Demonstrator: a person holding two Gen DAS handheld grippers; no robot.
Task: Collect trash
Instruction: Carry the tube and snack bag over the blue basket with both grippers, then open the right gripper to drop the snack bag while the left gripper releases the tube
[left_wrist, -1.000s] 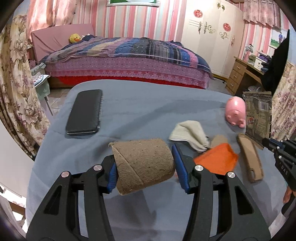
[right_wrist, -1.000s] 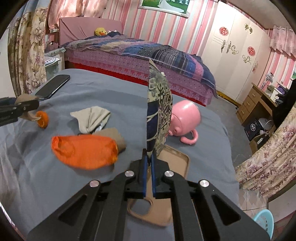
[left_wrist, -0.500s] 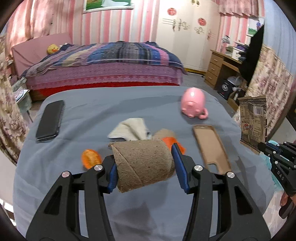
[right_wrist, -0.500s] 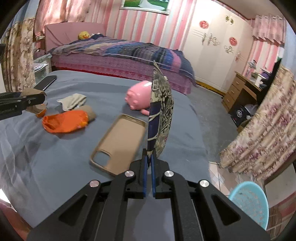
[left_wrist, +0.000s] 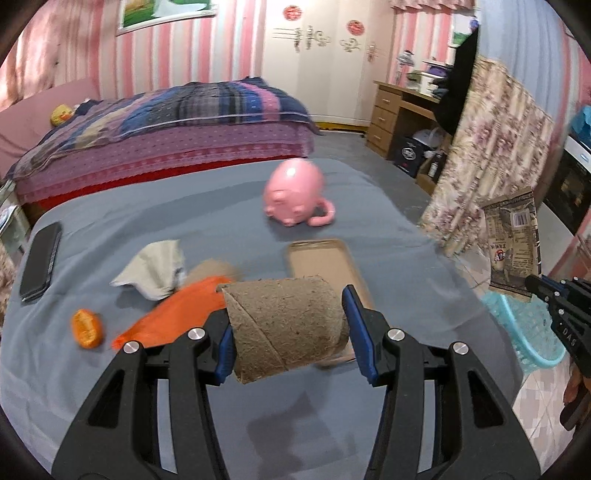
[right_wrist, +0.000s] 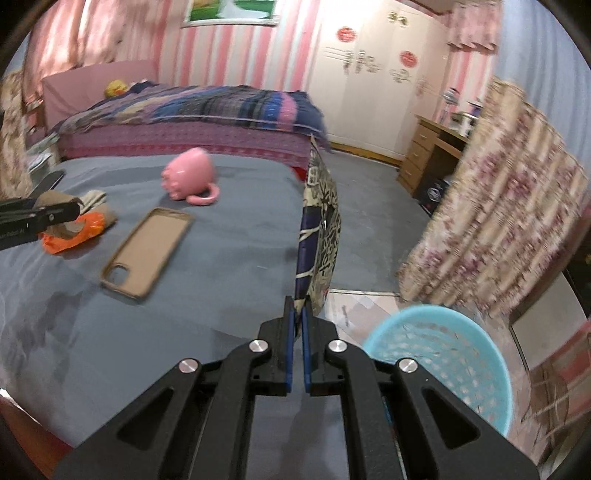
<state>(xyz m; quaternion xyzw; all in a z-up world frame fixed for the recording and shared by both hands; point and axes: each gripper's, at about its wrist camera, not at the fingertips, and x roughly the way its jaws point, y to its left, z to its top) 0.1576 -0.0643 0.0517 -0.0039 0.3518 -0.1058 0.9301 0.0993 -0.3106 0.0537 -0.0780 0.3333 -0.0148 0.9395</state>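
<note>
Left tongs (left_wrist: 288, 328) clamp a light, crushable cardboard roll (left_wrist: 284, 325) end to end above the table (left_wrist: 221, 206); right tongs (right_wrist: 295, 325) pinch a thin, floppy wrapper (right_wrist: 320, 229) by its bottom edge, near the blue basket (right_wrist: 443, 354).

The left gripper (left_wrist: 290, 330) points forward and downward, its two blue-padded fingers (left_wrist: 357, 328) standing about half apart and pressing on the ends of a brown cardboard tube (left_wrist: 284, 328) held crosswise between them. The right gripper (right_wrist: 298, 325) also tilts downward, its jaws all but closed, pinching the lower edge of a printed snack wrapper (right_wrist: 320, 229) that stands upright above the fingertips
</note>
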